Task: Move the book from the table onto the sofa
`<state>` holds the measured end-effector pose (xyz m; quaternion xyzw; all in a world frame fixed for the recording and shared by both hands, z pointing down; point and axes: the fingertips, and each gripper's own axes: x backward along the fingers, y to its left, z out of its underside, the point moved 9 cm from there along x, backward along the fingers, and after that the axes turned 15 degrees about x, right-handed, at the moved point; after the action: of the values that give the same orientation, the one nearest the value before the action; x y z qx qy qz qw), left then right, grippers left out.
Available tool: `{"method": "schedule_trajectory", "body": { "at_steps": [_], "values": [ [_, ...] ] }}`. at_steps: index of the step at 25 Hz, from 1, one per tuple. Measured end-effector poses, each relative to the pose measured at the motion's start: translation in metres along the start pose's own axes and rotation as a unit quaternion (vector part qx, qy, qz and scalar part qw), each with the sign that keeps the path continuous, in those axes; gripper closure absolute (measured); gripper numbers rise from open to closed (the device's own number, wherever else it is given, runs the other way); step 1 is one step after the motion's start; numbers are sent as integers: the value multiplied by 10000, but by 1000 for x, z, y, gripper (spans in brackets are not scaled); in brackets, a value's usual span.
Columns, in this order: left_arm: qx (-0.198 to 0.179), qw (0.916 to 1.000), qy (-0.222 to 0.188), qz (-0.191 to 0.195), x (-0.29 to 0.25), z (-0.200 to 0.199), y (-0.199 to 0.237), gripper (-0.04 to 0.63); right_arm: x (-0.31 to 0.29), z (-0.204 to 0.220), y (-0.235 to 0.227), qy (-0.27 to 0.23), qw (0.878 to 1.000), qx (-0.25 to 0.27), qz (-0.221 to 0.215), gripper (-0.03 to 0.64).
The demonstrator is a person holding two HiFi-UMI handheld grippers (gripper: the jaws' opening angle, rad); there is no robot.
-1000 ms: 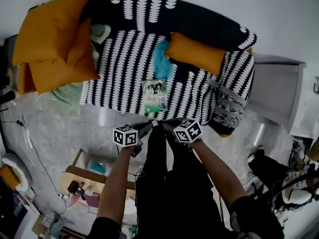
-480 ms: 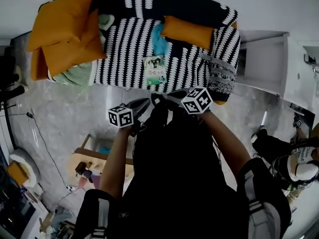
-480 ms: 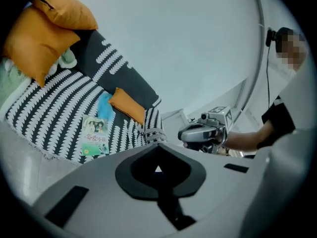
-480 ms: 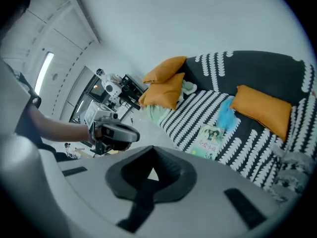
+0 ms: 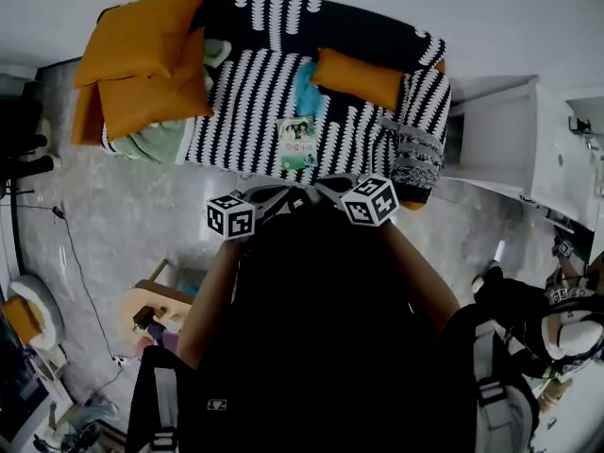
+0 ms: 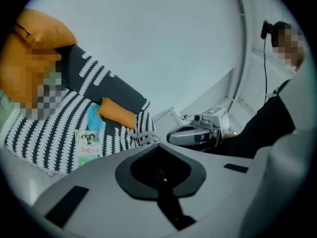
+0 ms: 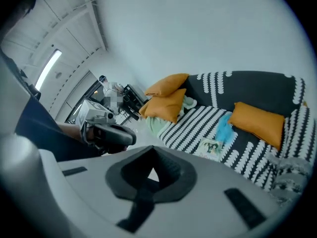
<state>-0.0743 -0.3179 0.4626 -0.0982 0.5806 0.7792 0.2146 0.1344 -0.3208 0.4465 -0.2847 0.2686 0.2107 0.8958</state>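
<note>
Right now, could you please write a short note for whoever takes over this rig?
Left gripper: shut, empty, held close to the body.
Right gripper: shut, empty, beside the left one.
The thin green-covered book lies flat on the seat of the black-and-white patterned sofa, near a blue cloth.
Done: book is on the sofa, clear of both grippers.
Left: nothing visible; the job looks complete.

Book (image 5: pixel 297 143), green-and-white cover, lies flat, face up, on sofa (image 5: pixel 245 102) seat near front edge.
</note>
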Motion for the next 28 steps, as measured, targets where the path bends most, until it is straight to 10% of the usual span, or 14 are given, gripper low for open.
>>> {"method": "schedule_trajectory", "body": {
  "at_steps": [28],
  "values": [
    [144,9994,-168,277,0,-19,-1,584,-10,-6,2,-52,9998,99,-188,611]
  ]
}}
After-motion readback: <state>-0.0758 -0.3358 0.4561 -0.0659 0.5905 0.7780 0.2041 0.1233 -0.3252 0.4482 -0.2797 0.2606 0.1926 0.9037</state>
